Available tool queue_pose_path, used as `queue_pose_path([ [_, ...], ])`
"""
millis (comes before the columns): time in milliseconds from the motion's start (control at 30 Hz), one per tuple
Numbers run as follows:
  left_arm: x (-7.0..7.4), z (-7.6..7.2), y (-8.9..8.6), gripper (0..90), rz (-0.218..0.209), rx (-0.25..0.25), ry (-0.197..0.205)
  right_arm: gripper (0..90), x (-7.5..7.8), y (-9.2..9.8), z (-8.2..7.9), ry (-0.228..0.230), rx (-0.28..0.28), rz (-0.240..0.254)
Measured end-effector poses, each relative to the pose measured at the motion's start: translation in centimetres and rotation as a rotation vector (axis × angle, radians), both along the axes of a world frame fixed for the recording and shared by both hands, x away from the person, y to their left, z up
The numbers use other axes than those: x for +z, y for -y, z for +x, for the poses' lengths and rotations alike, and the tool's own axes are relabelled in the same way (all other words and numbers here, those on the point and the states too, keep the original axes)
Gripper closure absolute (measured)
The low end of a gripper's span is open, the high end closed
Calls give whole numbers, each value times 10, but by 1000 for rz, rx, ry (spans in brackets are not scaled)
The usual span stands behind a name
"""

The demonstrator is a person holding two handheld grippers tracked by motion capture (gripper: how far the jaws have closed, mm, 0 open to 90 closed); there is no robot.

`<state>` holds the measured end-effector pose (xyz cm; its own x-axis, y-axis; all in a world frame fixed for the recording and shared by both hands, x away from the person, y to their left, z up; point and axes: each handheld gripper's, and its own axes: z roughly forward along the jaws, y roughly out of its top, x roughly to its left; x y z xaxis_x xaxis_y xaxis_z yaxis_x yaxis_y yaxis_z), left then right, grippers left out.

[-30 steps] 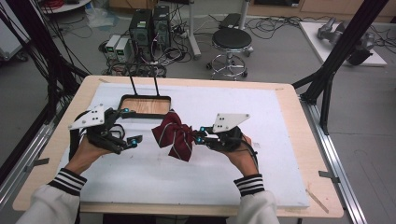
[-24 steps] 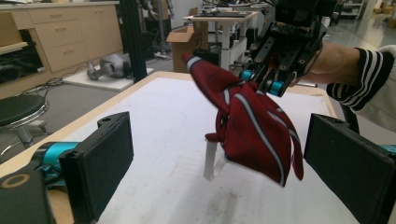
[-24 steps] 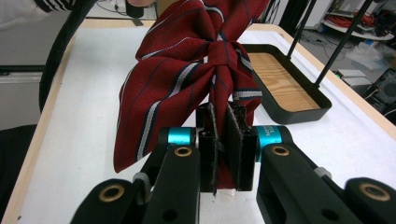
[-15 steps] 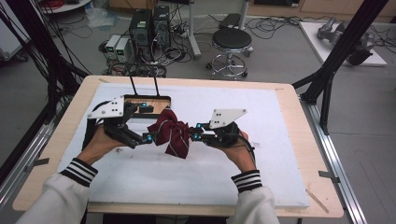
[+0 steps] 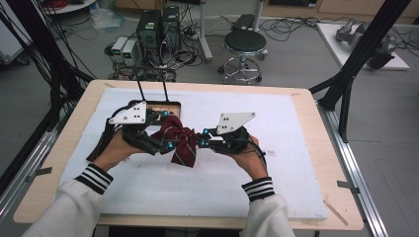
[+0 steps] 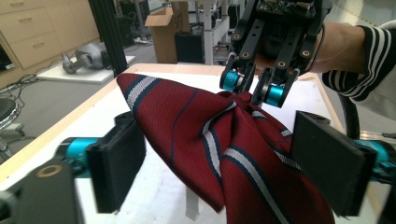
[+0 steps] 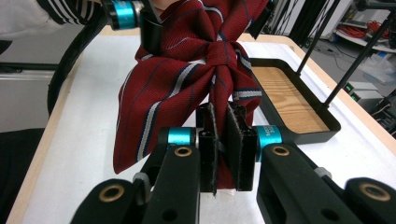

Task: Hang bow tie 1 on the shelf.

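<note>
Holding my left tool [image 5: 165, 143] wide around the red striped bow tie [image 5: 180, 143], jaws just been closing, pads not yet pressing; my right tool [image 5: 203, 143] pinches its knot above the white surface [image 5: 276, 163]. Placing remains; the wooden tray [image 5: 163, 106] waits behind, unobstructed

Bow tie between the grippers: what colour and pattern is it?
The bow tie is dark red with white and navy diagonal stripes, clearest in the left gripper view.
</note>
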<state>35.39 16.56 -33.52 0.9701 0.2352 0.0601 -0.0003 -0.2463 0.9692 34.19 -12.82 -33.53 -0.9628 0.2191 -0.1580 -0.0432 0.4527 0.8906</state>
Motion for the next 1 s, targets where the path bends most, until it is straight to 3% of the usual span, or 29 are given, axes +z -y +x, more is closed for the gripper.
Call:
queue_pose_path([
  [133, -1, 1, 0, 259, 7, 1, -1, 838, 0, -1, 0, -1, -1, -5],
  [233, -1, 0, 0, 380, 6, 8, 17, 837, -1, -2, -1, -12, 0, -9],
  [400, -2, 0, 0, 470, -4, 10, 11, 835, -1, -4, 0, -6, -1, -11],
  [767, -5, -5, -4, 799, -28, 42, 2, 835, -2, -6, 1, 3, -14, -20],
  [1000, -5, -8, -6, 833, -33, 60, 9, 828, -3, -7, 1, -6, -20, -18],
])
